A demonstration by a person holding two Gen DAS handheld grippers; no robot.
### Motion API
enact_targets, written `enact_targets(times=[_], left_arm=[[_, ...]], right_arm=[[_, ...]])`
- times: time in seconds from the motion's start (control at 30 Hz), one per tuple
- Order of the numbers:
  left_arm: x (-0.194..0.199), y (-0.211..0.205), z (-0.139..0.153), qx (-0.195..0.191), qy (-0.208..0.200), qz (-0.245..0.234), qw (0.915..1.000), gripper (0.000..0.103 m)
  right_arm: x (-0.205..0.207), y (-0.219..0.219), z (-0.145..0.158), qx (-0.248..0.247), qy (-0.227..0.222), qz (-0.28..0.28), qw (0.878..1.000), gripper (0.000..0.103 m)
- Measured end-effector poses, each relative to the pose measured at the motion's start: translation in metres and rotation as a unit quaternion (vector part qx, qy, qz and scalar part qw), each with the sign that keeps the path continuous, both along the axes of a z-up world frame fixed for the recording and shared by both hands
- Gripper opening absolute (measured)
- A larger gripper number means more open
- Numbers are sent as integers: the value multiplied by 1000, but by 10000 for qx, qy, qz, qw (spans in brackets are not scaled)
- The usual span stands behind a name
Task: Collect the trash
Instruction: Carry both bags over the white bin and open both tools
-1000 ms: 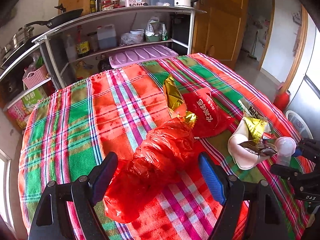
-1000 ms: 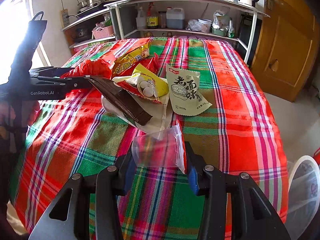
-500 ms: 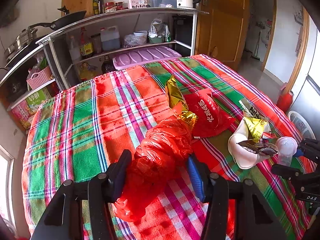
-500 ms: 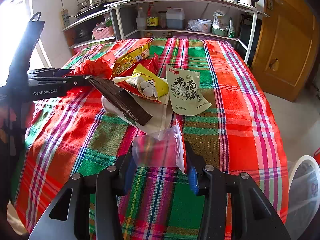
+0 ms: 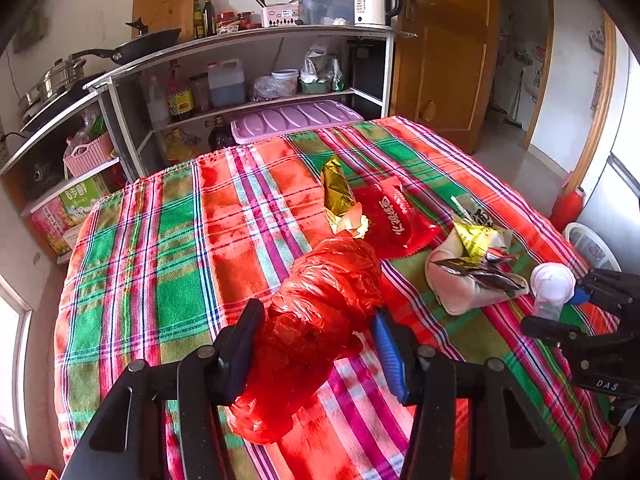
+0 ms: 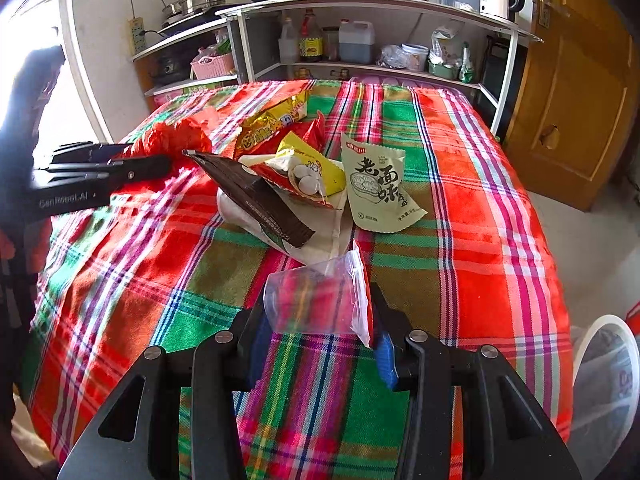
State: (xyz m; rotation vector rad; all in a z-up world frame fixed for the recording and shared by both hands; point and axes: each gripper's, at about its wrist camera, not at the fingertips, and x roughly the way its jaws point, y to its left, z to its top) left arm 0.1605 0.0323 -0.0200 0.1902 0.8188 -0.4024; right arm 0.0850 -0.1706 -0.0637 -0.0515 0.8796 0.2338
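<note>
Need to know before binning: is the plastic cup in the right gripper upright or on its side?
On its side. The plastic cup lies sideways between the right gripper's pads.

You see a red plastic bag point(image 5: 324, 312), a gold wrapper point(image 5: 338, 192), a brown wrapper point(image 6: 252, 196), and the red-green-pink plaid tablecloth point(image 5: 168, 240).

Both our grippers point down at a slant and each one is closed on something.

Our left gripper point(image 5: 316, 346) has its two jaws pressed on the sides of the red plastic bag point(image 5: 320, 320), at the near left. Our right gripper point(image 6: 320, 328) pinches the clear plastic cup point(image 6: 316, 300) between its blue pads, at the near right.
</note>
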Motion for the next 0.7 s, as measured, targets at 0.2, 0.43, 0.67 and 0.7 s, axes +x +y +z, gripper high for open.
enact_targets(times=[0.2, 0.43, 0.67, 0.7], left_arm=[[-17, -9, 12, 13, -110, -139, 9998, 54], [-35, -27, 33, -122, -263, -293, 9991, 54], [-50, -55, 48, -218, -394, -496, 9978, 54], [-53, -59, 50, -227, -407, -543, 9974, 54]], right_arm=[[-10, -8, 14, 81, -187, -90, 9998, 45], [-24, -23, 32, 157, -428, -278, 9986, 45], [-44, -50, 49, 185, -636, -530, 9964, 45], [-46, -54, 51, 200, -653, -571, 9960, 45]])
